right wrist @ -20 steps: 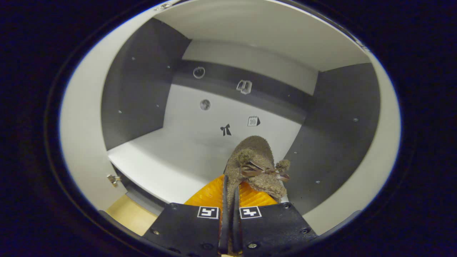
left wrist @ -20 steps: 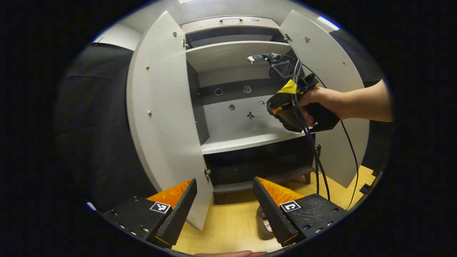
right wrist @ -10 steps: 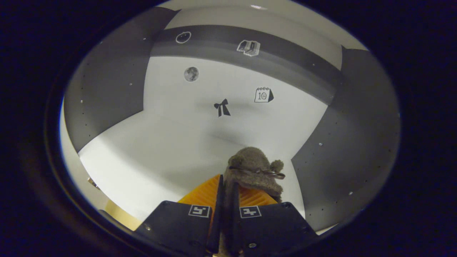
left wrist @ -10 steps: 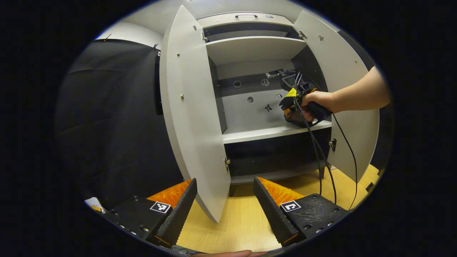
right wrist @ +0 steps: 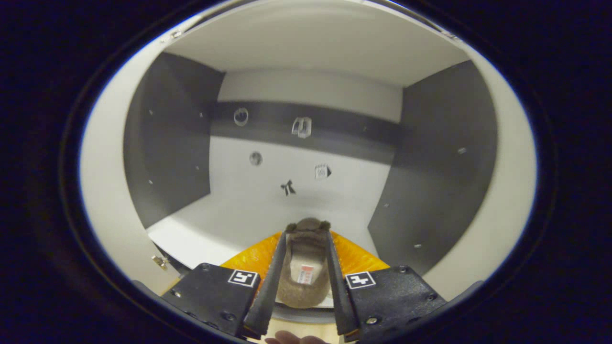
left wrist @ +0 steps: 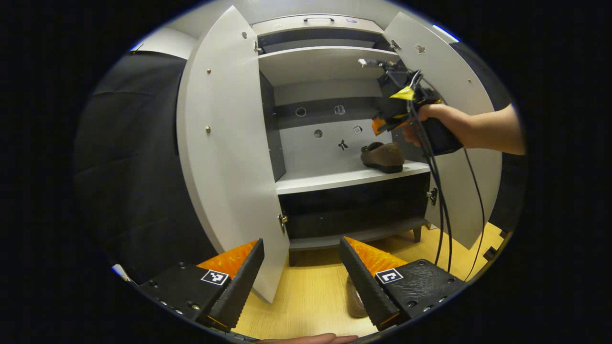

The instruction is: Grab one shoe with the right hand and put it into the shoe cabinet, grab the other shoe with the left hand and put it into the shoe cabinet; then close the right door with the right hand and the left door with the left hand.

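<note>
Half a second ago my right gripper [right wrist: 302, 282] was pinched on the brown slipper [right wrist: 303, 267] deep inside the shoe cabinet [left wrist: 330, 62]; now its fingers stand apart on either side of the slipper without pressing it, and the slipper sits on the pale shelf [right wrist: 224, 229] at the lower centre of the right gripper view. In the left gripper view that slipper [left wrist: 382, 156] rests at the right end of the middle shelf [left wrist: 330, 179], right of centre, with my right gripper [left wrist: 399, 102] lifted above it, just clear of it. My left gripper [left wrist: 301, 282] hangs wide and holds nothing at the bottom of its view, over the pale wood floor [left wrist: 311, 296]. The second slipper [left wrist: 355, 301] lies on that floor, partly hidden behind my left gripper's right finger. Both doors are swung out: the left door [left wrist: 224, 143] fills the left of centre, the right door [left wrist: 459, 119] stands behind my right forearm. Cables [left wrist: 442, 200] dangle from the right gripper across the cabinet's right front edge. Most of the shelf left of the slipper lies bare.
</note>
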`<action>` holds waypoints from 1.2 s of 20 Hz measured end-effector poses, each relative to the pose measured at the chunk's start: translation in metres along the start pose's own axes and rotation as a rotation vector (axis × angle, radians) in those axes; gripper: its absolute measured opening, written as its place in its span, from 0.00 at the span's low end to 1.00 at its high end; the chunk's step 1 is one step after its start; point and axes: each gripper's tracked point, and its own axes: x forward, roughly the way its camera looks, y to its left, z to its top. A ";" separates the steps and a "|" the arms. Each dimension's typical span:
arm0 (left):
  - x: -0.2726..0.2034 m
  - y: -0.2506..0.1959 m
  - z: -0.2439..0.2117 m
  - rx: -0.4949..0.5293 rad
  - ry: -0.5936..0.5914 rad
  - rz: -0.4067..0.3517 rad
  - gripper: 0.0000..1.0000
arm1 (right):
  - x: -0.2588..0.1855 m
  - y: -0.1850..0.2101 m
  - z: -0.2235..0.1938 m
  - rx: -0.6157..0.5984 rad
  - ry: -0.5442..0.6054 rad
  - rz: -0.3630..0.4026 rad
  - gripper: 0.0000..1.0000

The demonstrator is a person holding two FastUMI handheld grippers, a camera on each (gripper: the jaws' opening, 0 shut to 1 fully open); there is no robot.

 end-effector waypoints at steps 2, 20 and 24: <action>0.006 -0.009 0.001 -0.003 0.002 -0.023 0.96 | -0.058 0.004 0.008 0.024 -0.114 0.016 0.67; 0.050 -0.058 -0.119 -0.014 0.254 -0.118 0.96 | -0.213 -0.037 -0.156 0.149 0.090 -0.213 0.88; 0.077 -0.081 -0.208 -0.025 0.475 -0.157 0.96 | -0.235 -0.043 -0.163 0.081 0.133 -0.242 0.89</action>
